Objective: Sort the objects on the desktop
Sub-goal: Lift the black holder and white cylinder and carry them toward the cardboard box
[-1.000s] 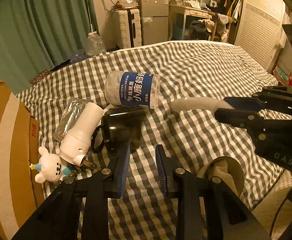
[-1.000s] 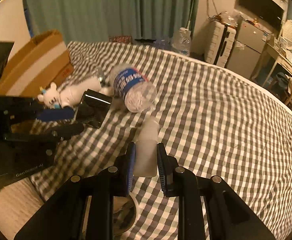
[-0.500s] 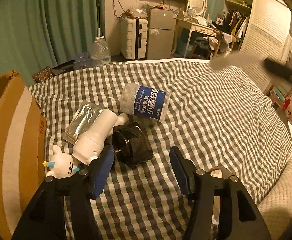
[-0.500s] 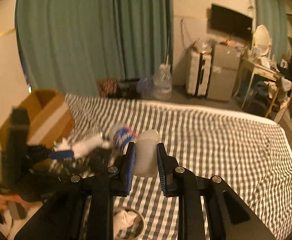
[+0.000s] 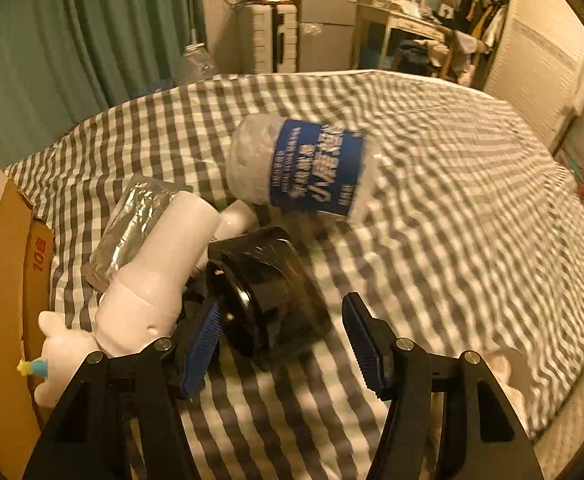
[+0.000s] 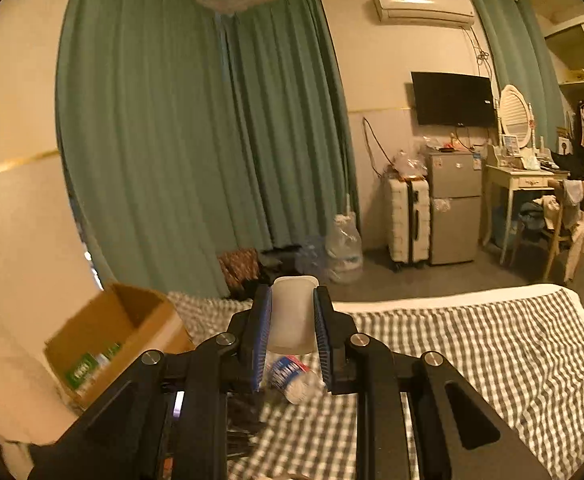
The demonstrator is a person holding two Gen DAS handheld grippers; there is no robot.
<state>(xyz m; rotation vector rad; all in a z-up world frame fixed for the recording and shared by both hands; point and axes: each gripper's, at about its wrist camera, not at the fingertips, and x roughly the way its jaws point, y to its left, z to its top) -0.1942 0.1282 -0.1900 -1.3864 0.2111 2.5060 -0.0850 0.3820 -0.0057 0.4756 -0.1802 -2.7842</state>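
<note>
Holding a white cup (image 6: 293,314) clamped in my right gripper (image 6: 292,330) above the bed (image 6: 492,344), my left gripper (image 5: 282,340) gapes around the black jar (image 5: 270,300); most items remain unsorted beside the cardboard box (image 6: 112,332).

**A lived-in bedroom at home**

A checked bedspread (image 6: 472,344) is covering the bed, and green curtains (image 6: 196,140) are hanging along the walls. A television (image 6: 452,98) is hanging beside an air conditioner (image 6: 424,8), with a small fridge (image 6: 454,208), a suitcase (image 6: 408,220) and a dressing table (image 6: 520,180) standing below.
</note>
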